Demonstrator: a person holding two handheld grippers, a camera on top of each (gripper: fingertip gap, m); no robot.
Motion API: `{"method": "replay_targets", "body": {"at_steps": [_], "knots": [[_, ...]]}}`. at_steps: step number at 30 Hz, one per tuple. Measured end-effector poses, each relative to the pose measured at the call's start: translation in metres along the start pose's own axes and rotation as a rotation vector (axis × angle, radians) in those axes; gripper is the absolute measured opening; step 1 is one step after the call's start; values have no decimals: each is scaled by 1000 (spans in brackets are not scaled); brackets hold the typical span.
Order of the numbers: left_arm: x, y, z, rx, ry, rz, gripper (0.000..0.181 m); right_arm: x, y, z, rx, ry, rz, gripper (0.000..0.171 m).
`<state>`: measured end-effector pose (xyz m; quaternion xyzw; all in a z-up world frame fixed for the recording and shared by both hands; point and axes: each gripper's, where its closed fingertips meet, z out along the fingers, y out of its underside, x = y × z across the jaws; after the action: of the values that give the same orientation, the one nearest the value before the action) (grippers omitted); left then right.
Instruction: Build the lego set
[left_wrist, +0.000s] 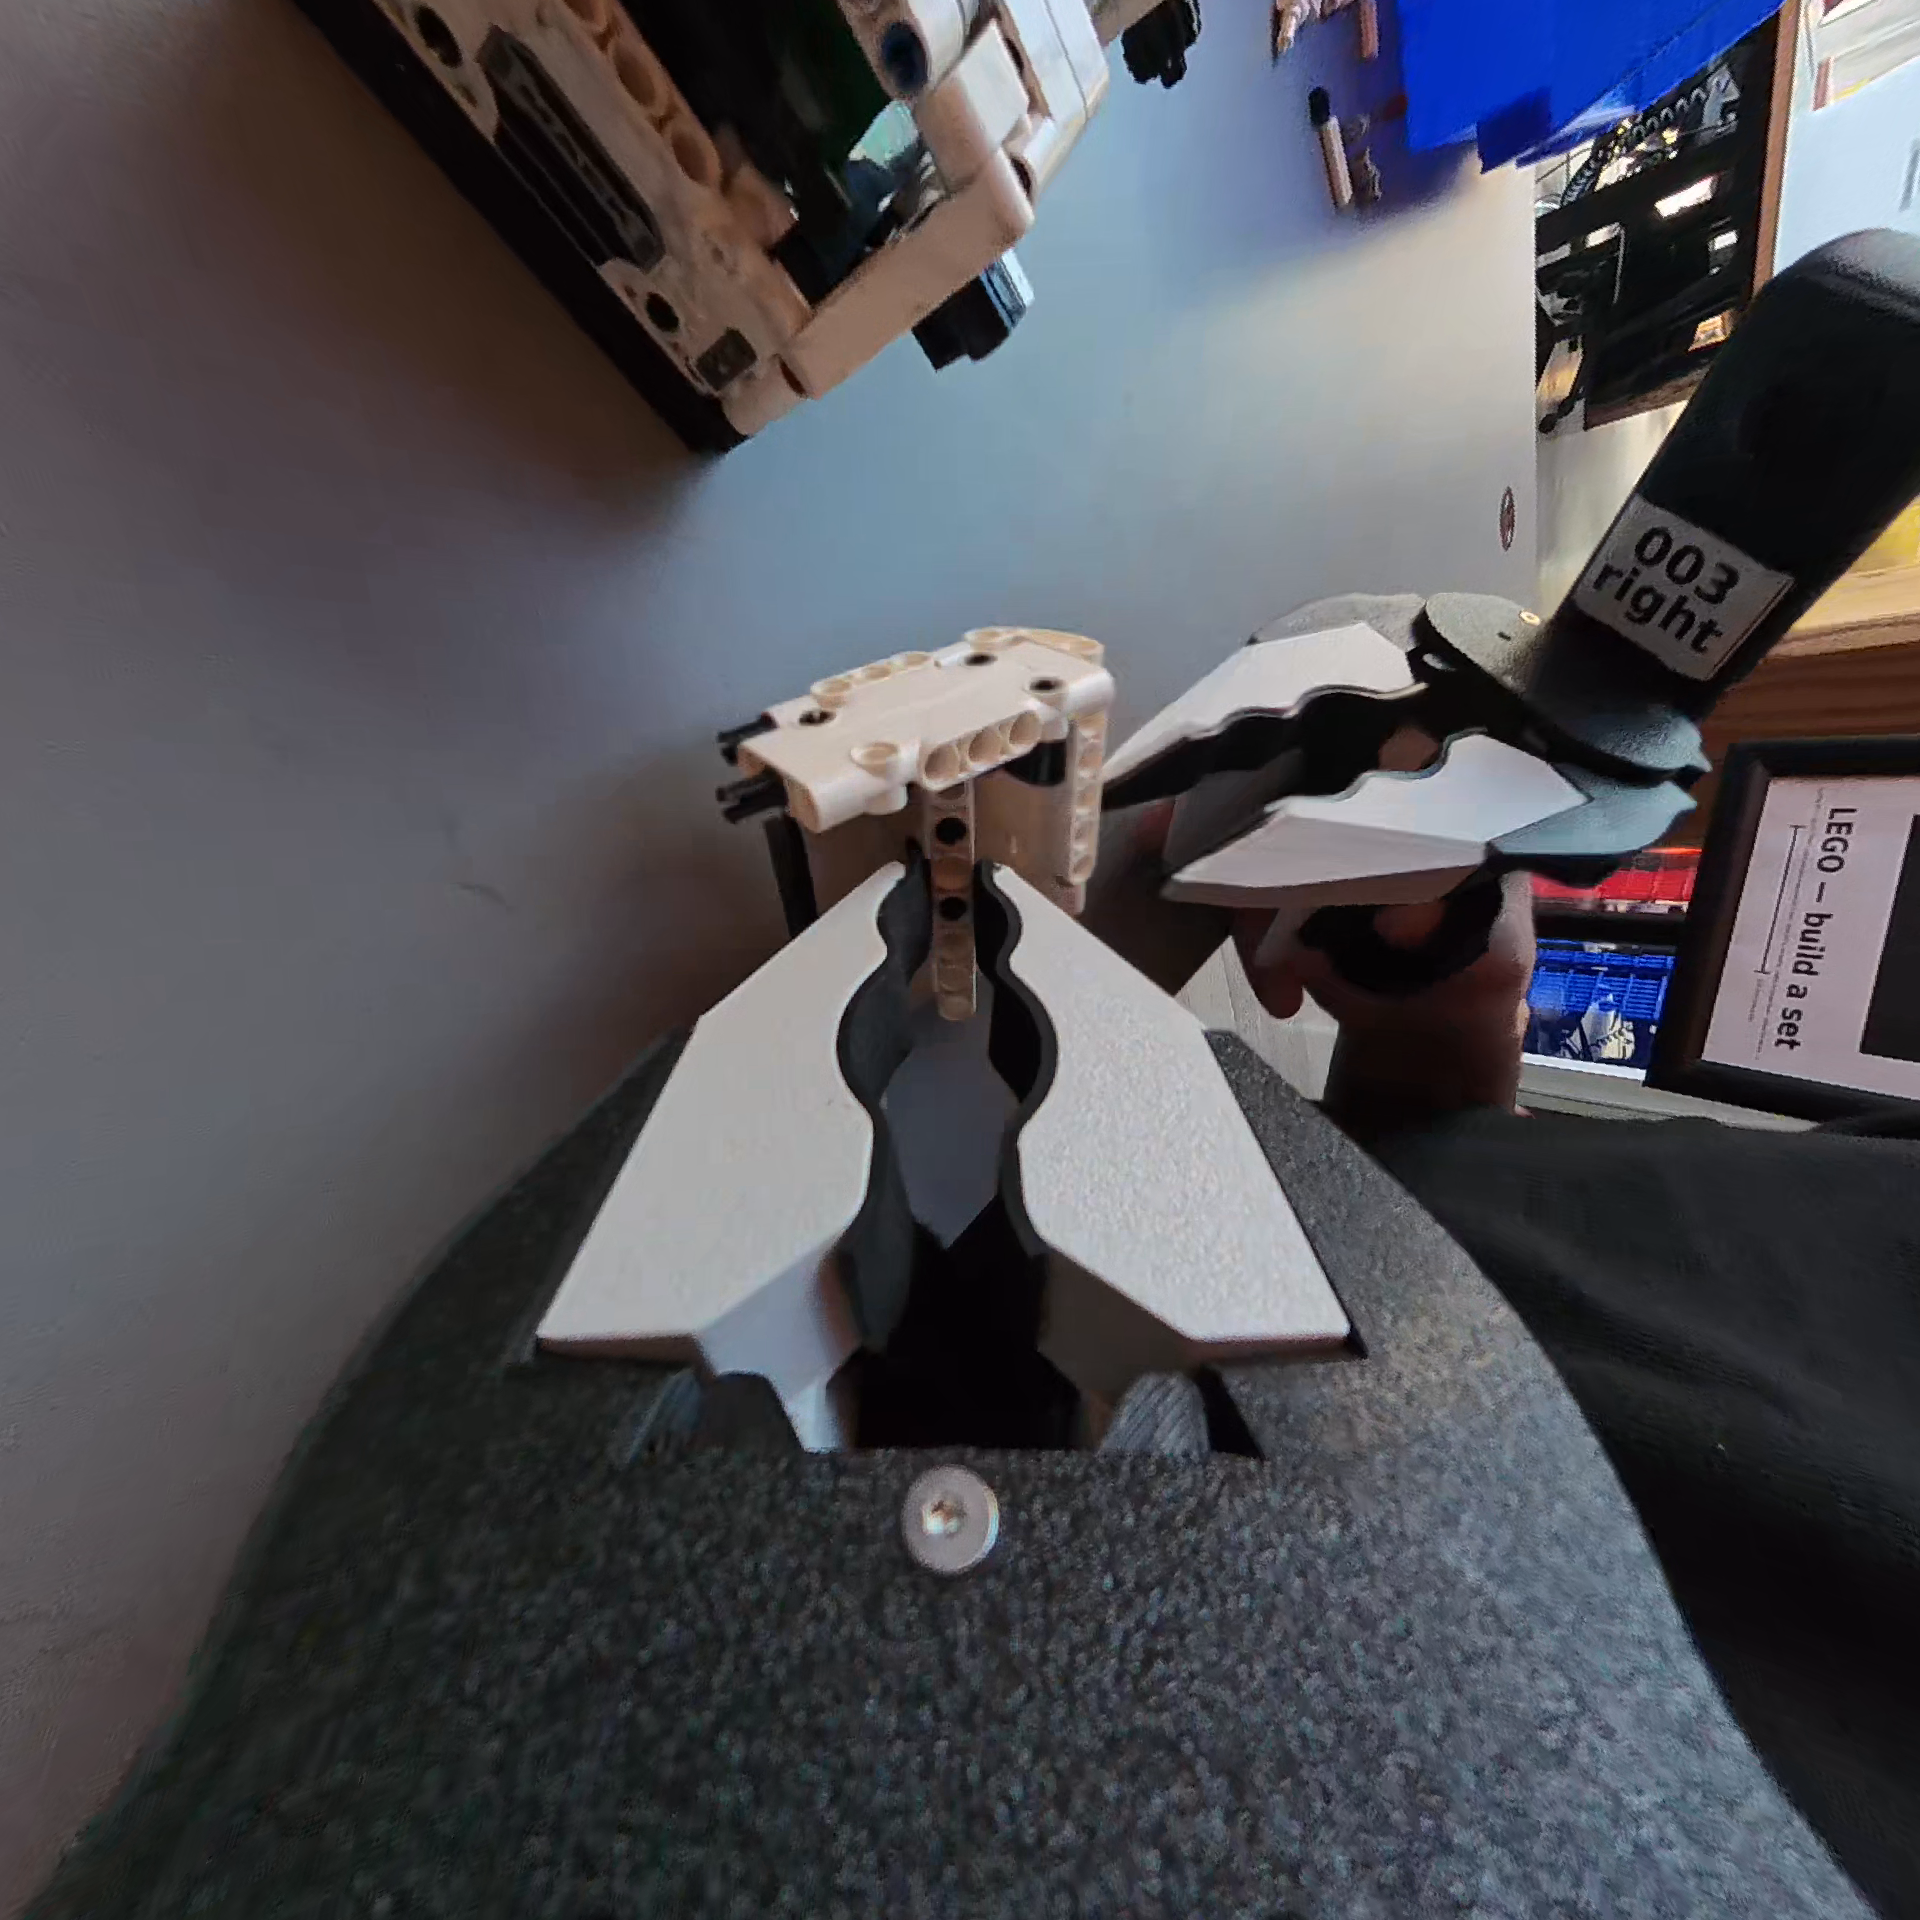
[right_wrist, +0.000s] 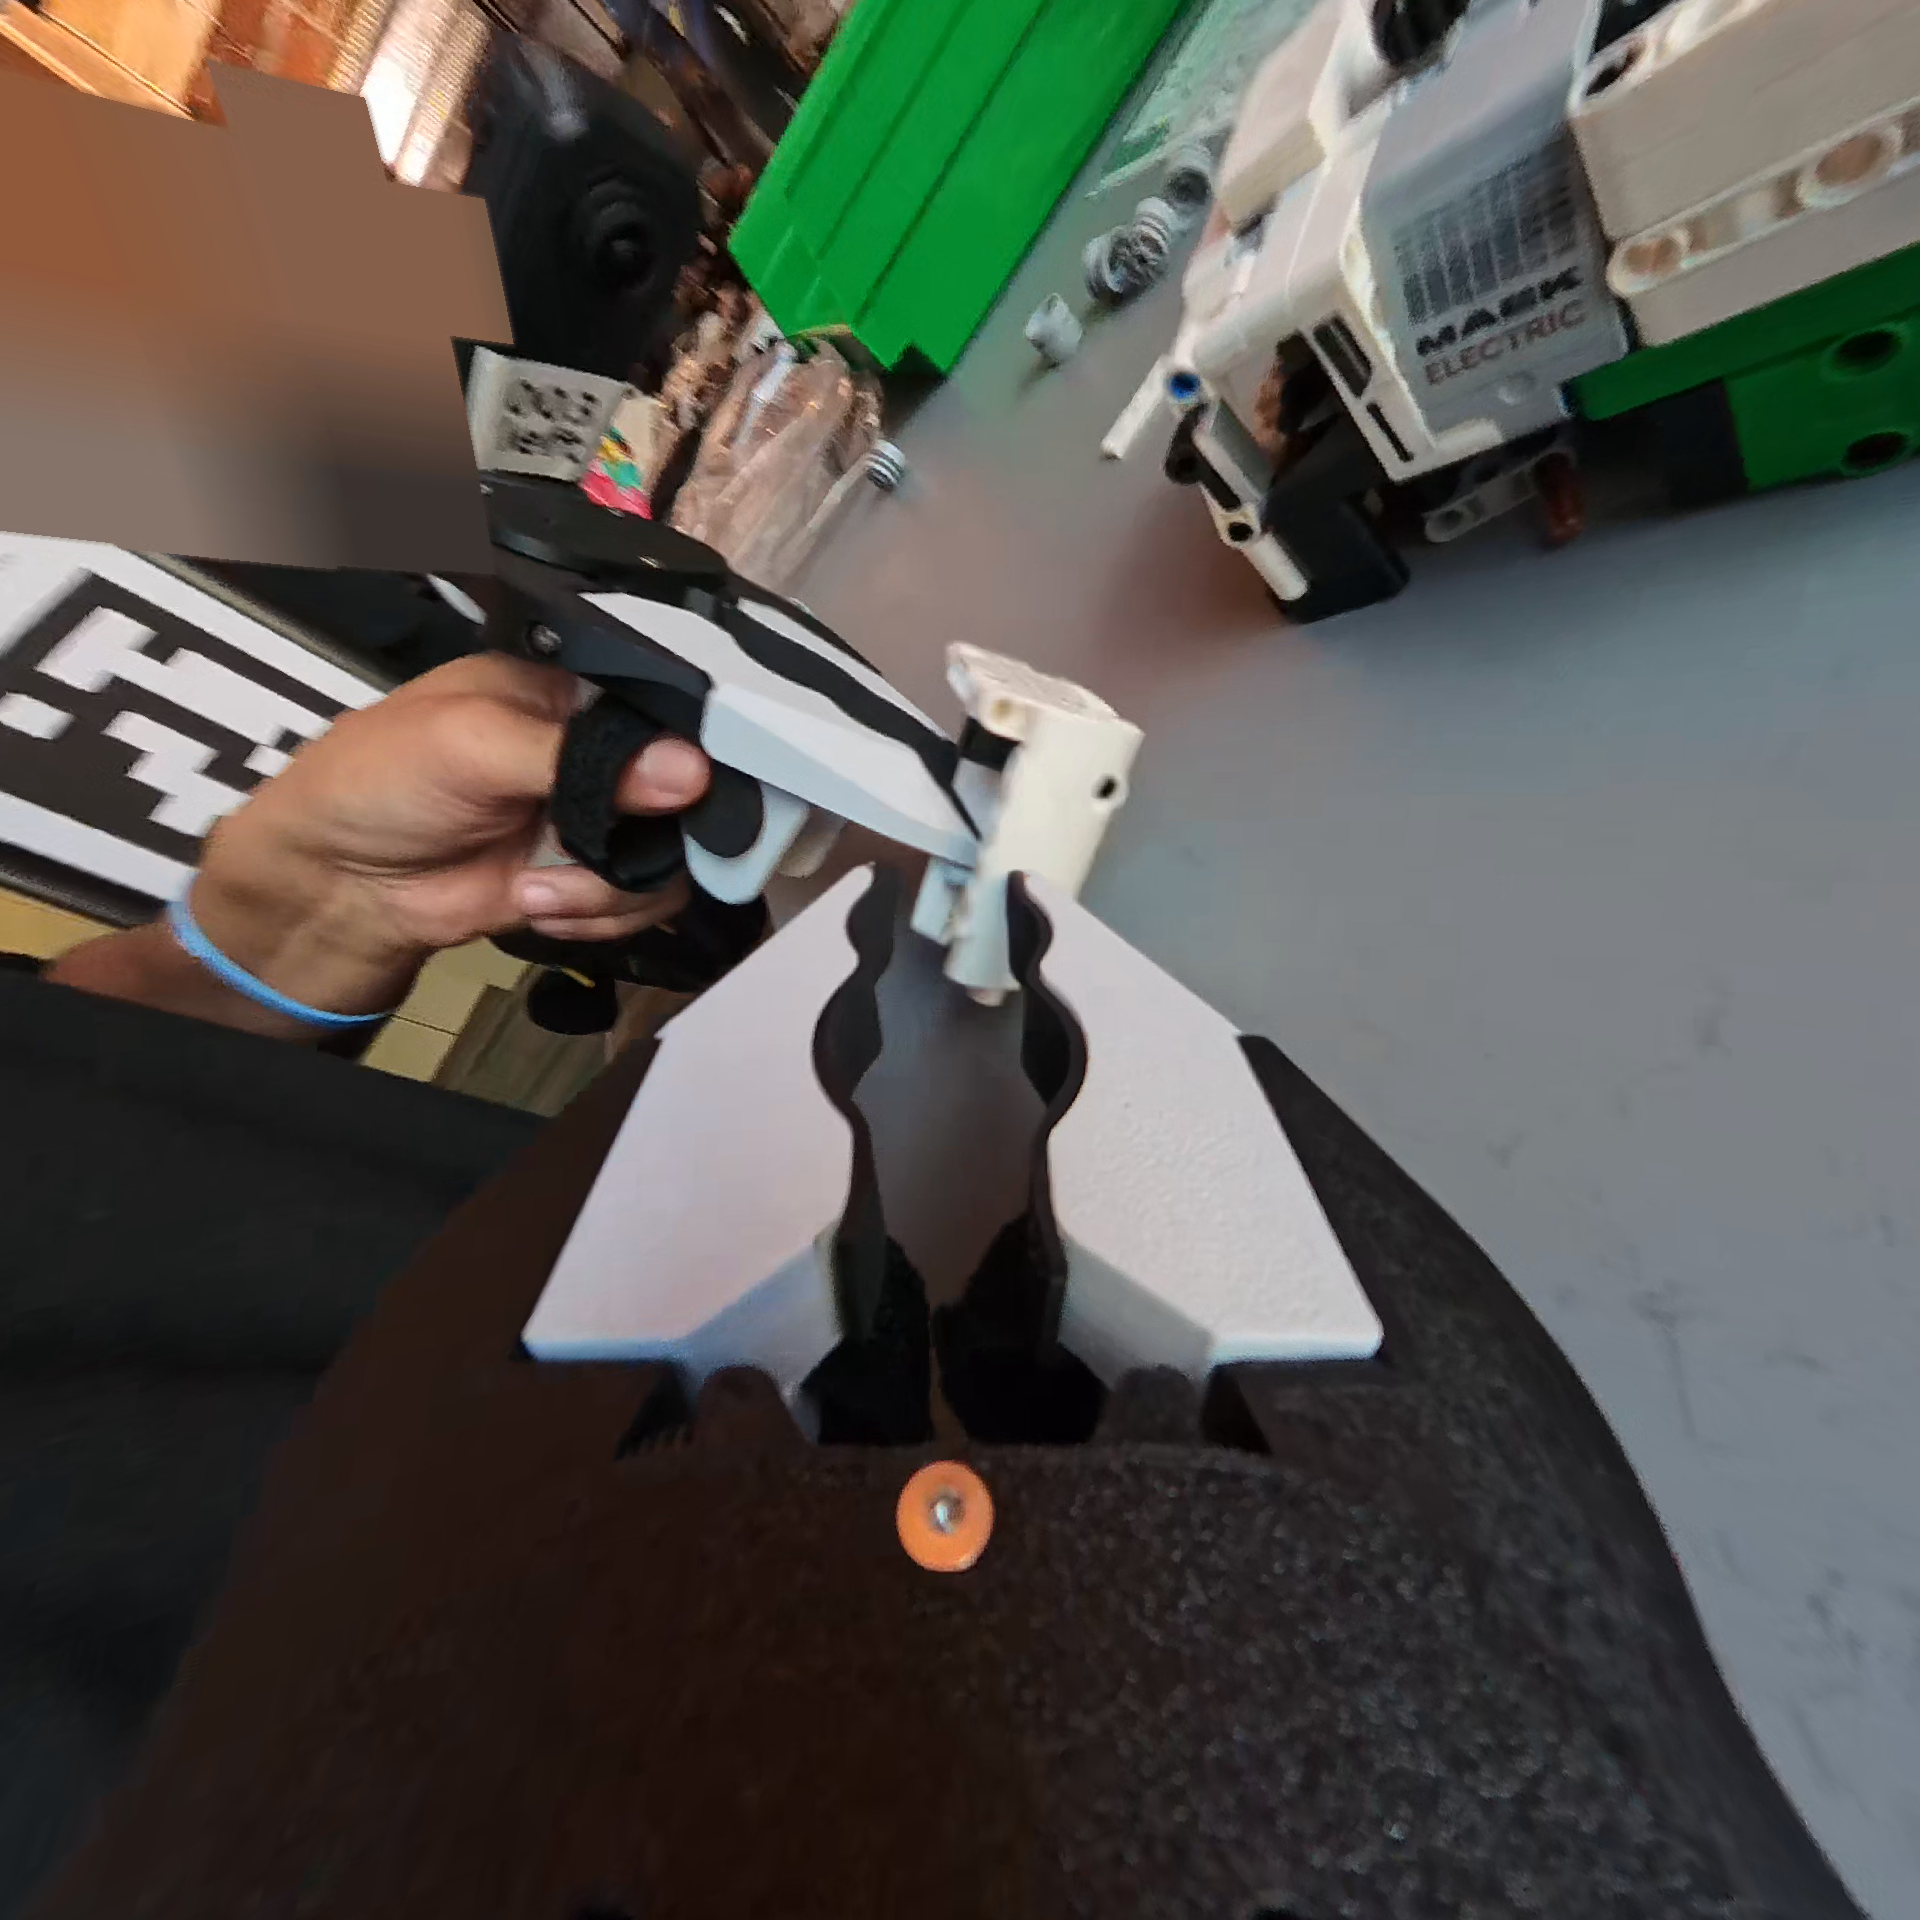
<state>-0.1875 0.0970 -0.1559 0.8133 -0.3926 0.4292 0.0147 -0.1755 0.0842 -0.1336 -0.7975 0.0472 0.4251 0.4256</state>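
Observation:
A small white lego sub-assembly (left_wrist: 935, 748) of holed beams is held above the grey table (left_wrist: 312, 727). My left gripper (left_wrist: 948, 883) is shut on one of its hanging white beams (left_wrist: 951, 935). In the right wrist view the left gripper (right_wrist: 961, 790) comes in from the left, holding the sub-assembly (right_wrist: 1055, 790). My right gripper (right_wrist: 954, 904) has its jaws closed around a small white piece (right_wrist: 977, 940) at the sub-assembly's lower end. In the left wrist view the right gripper (left_wrist: 1143, 831) reaches in from the right, its tips hidden behind the sub-assembly.
A large white, black and green lego truck (right_wrist: 1455, 312) stands on the table beyond; it shows at the top of the left wrist view (left_wrist: 727, 208). A green bin (right_wrist: 935, 156), small loose grey parts (right_wrist: 1055, 327) and clear bags (right_wrist: 790, 436) lie farther back. A framed sign (left_wrist: 1818, 935) stands at right. Left and right tips are no more than a few centimetres apart.

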Motion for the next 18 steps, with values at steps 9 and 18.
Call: {"method": "replay_targets", "body": {"at_steps": [9, 18], "knots": [[3, 4, 3, -13, 74, 20, 7, 33, -8, -8, -92, 165, -50, 27], [3, 7, 0, 16, 130, 5, 7, 32, 13, 17, -235, 411, -97, 31]]}}
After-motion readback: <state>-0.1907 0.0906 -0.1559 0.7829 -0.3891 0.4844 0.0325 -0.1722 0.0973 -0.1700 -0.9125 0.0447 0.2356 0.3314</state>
